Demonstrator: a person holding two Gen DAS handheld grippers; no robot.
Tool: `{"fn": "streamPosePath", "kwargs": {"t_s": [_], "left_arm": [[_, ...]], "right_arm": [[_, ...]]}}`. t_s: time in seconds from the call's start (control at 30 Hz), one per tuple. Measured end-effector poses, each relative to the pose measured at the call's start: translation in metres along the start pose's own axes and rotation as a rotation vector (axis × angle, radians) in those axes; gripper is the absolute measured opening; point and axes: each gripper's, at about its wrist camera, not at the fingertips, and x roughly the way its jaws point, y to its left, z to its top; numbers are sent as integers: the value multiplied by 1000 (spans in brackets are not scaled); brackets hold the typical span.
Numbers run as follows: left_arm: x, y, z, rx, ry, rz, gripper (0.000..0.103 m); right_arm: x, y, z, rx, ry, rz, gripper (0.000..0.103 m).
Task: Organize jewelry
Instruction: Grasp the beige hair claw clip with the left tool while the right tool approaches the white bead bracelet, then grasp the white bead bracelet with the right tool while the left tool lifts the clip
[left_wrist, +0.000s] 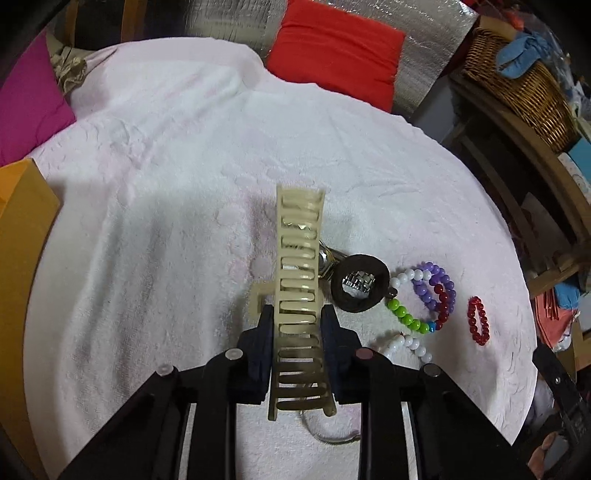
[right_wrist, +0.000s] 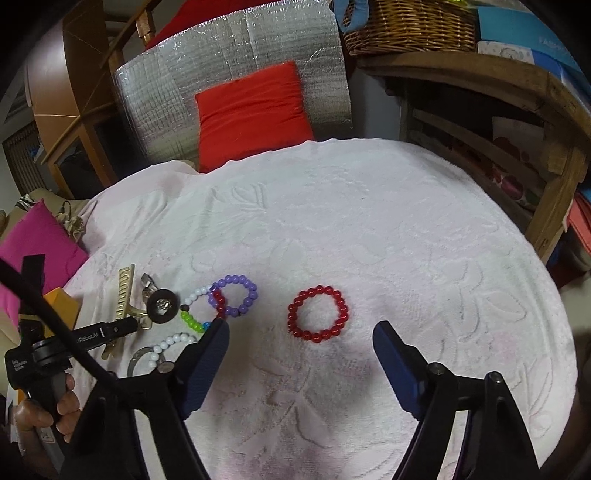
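While the left gripper (left_wrist: 297, 325) clamps its fingers on the stiff, light hair claw (left_wrist: 299, 258), right gripper (right_wrist: 301, 354) gapes, red bead bracelet (right_wrist: 317, 314) at twelve o'clock; pinch its rim

My work surface is covered by a pale embossed towel (right_wrist: 332, 229). Behind it a red cushion (right_wrist: 255, 110) leans against silver foil padding (right_wrist: 155, 103). To the right, wooden shelves (right_wrist: 480, 122) carry a wicker basket (right_wrist: 410, 26); a magenta cushion (left_wrist: 29, 107) lies left.
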Motion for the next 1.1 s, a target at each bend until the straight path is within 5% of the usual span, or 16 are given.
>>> {"fn": "streamPosePath", "kwargs": {"t_s": [0.3,0.53,0.83,1.0,1.1], "left_arm": [[-29,18,-5,31,-53,7,26],[-59,19,-14,86,-107,5,26],[-69,26,-18,110,-115,-5,26],[-73,33,-18,102,-122,2,26],[-75,35,-18,96,-121,7,26]], "right_arm": [[11,5,-4,55,54,86,71],[39,33,-12,24,180,181,43],[73,88,-20,-125,223,102,40],[94,105,-26,-202,241,-11,31],[96,113,-29,-238,218,-25,15]]}}
